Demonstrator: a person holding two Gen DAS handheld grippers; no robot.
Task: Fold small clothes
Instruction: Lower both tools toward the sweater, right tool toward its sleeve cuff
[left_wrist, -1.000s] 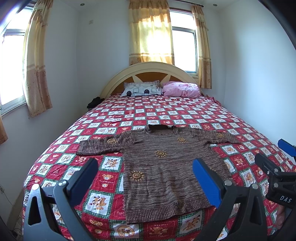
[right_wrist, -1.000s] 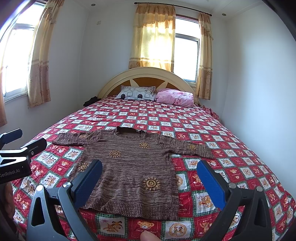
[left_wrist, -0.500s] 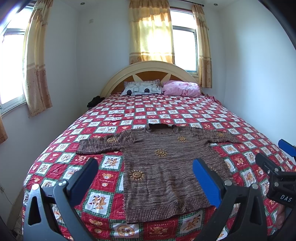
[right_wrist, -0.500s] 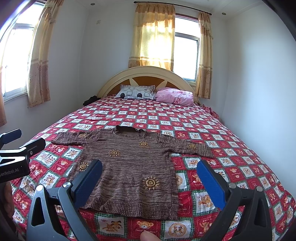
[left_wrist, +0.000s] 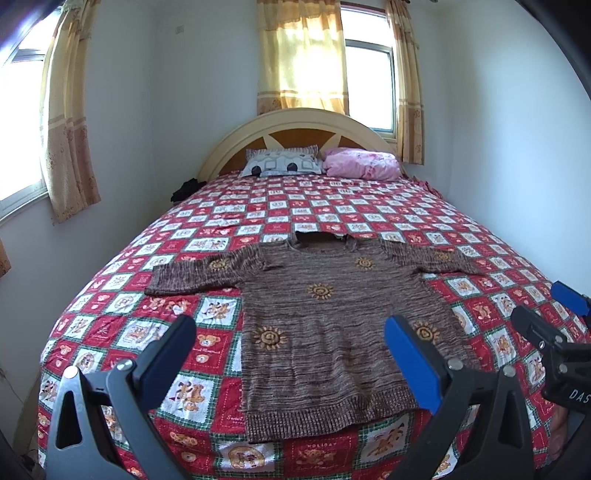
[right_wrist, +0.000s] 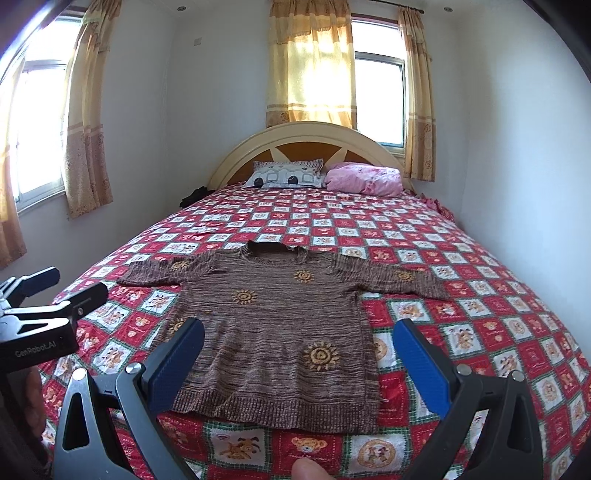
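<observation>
One bed (left_wrist: 207, 236), quilt checked. One sweater (left_wrist: 332, 325) flat, sleeves spread, ahead of and between both pairs of fingers. Two pillows (right_wrist: 288, 175) far beyond. Left gripper (left_wrist: 291, 354) and right gripper (right_wrist: 299, 362): spread wide, holding nothing.

You can read "GenRobot.AI" in pale letters on the black body of the left gripper (right_wrist: 55, 291) in your right wrist view, "DAS" — cut off at the frame edge — on the right gripper (left_wrist: 550, 314), and "HOLIDAY" on a red square of the bedspread (left_wrist: 314, 448).
</observation>
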